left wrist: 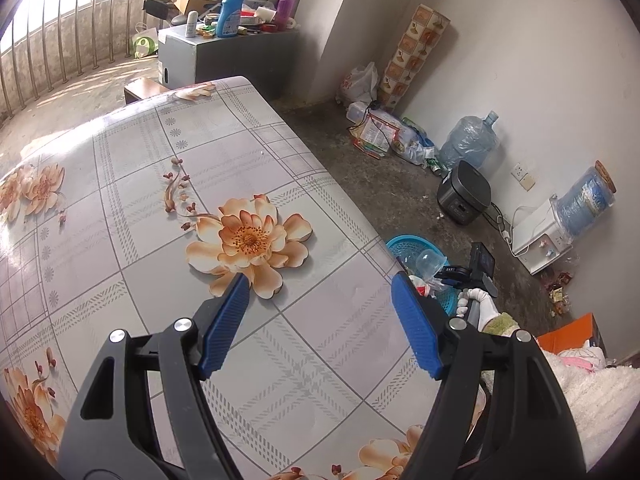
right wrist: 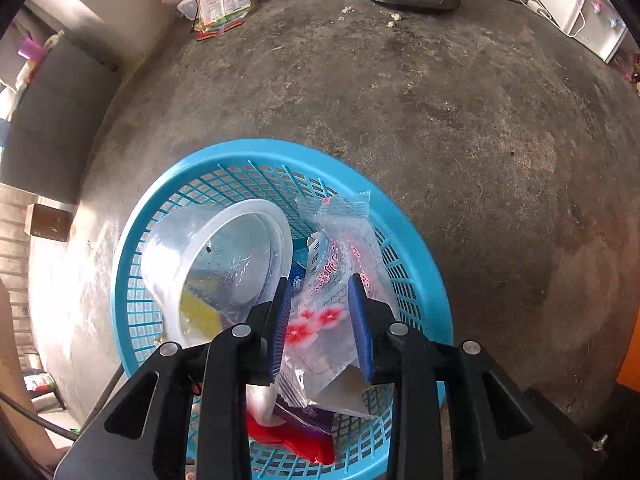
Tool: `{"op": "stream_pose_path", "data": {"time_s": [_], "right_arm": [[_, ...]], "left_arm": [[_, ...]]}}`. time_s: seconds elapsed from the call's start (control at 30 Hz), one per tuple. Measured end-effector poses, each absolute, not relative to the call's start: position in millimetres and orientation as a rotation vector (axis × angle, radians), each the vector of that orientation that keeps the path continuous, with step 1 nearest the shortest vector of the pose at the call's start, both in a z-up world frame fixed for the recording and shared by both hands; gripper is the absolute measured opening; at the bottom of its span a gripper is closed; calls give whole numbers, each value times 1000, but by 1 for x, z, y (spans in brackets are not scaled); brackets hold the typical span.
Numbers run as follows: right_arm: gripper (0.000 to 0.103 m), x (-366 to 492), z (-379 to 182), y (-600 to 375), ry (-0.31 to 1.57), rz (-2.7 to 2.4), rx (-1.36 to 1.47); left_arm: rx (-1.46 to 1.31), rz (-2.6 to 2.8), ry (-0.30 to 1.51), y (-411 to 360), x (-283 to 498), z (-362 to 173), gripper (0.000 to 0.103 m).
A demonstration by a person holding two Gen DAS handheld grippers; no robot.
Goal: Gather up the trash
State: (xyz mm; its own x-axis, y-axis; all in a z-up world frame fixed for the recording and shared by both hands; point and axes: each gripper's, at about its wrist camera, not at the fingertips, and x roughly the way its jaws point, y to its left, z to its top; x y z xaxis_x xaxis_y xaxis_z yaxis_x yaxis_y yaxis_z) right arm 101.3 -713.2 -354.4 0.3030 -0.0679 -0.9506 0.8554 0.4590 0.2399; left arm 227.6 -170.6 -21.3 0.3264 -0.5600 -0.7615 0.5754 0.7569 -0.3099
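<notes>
Bare concrete floor (right wrist: 400, 100) holds our blue basket (right wrist: 416, 264); our right gripper (right wrist: 320, 292), jaws part open, straddles a clear wrapper (right wrist: 332, 280) above it. We're dropping it; next, lift clear.

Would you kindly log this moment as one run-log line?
left gripper: open over table | right gripper: open around clear wrapper, over blue basket | clear bowl in basket
</notes>
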Motion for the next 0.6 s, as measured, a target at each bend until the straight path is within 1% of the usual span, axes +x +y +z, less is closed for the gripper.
{"op": "stream_pose_path", "data": {"time_s": [0.13, 0.33, 0.43, 0.6], "right_arm": [[30, 69, -309, -703, 989, -721, 889], [30, 21, -222, -661, 835, -641, 840], [36, 1, -179, -626, 778, -583, 794], [49, -23, -121, -550, 721, -486, 703]], "left_arm": [[-2, -757, 953, -162, 217, -9, 69], [-46, -765, 905, -143, 194, 6, 69], [-62, -763, 883, -132, 179, 10, 69], [-94, -760, 864, -111, 153, 15, 73]]}}
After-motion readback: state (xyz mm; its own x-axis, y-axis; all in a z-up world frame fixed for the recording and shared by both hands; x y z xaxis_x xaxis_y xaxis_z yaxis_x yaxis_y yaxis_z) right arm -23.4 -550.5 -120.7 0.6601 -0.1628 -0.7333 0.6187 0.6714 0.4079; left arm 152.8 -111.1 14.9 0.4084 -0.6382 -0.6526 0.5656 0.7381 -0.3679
